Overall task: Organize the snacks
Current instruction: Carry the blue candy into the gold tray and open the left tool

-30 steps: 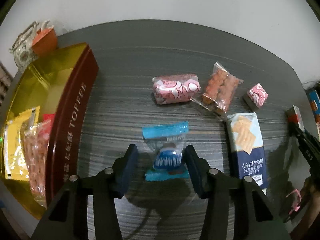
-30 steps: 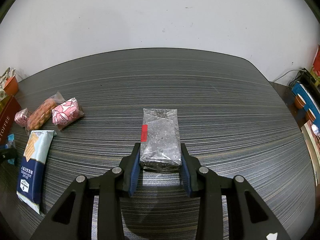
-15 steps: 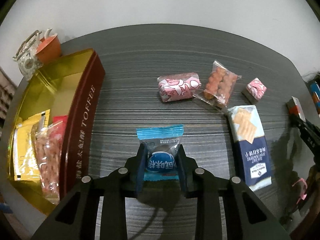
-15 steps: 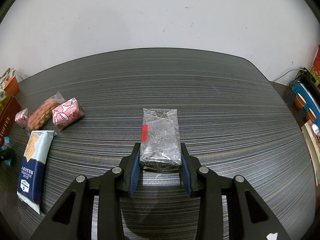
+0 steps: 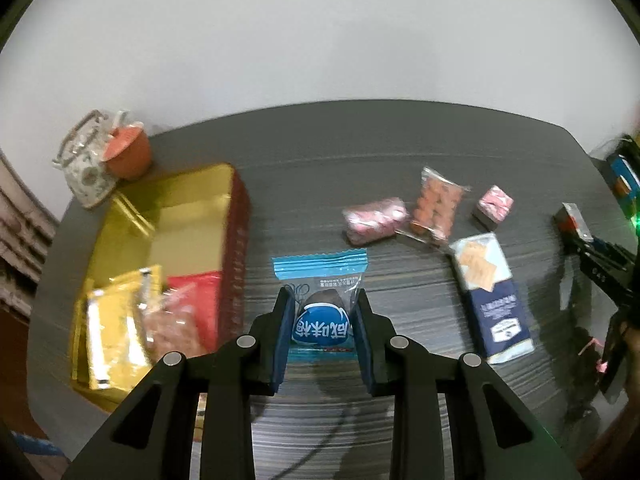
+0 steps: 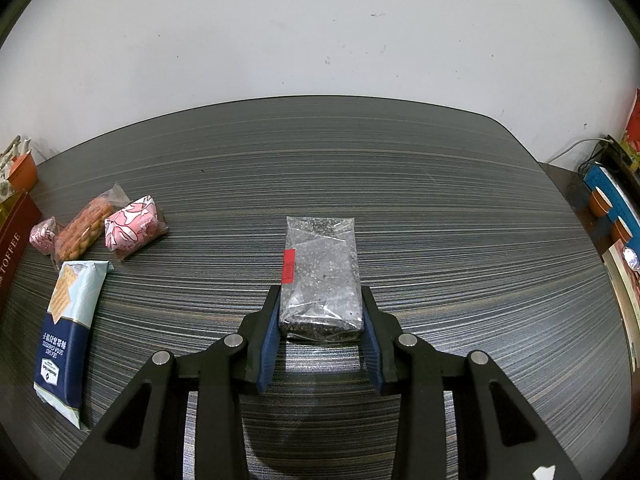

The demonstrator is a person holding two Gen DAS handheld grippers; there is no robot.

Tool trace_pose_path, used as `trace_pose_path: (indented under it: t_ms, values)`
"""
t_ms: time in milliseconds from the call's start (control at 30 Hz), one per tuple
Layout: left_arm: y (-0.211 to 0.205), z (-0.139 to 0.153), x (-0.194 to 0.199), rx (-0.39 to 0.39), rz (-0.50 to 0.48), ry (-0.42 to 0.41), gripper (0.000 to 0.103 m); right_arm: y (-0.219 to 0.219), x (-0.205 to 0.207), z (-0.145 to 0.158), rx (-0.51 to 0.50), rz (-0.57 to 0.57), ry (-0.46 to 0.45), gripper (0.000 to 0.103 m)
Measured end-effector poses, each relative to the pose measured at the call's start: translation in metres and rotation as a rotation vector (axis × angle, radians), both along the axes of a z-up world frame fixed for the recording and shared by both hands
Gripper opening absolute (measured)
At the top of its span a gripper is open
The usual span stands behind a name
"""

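While my L gripper clamps the blue snack pkt just above table | R gripper grips seed bar on table | next: carry pkt over tin rim w/o squashing, set beside yellow pkt

A blue-wrapped candy packet sits pinched between my left gripper pads, sealed end pointing away from me. My right gripper clamps a clear bag of dark seed brittle, red label on its left, lying flat on the table.
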State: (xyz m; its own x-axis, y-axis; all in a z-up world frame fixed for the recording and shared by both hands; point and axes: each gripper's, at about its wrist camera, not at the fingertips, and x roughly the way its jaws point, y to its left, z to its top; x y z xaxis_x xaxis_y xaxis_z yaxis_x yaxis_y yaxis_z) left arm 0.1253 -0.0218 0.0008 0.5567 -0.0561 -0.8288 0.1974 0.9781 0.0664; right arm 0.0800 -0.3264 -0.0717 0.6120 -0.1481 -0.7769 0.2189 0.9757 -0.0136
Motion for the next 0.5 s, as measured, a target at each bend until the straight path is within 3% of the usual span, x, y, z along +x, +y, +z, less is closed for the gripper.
trace_pose_path:
  t_ms: [233,500]
  values:
    - [0.043,0.003,0.002,-0.019,0.043,-0.020,0.030,0.000,0.000,0.000,0.000,0.000,0.000,0.034]
    - [0.106,0.002,0.028,-0.028,0.163,-0.010,0.030,0.001,0.000,0.001,-0.002,-0.001,0.000,0.033]
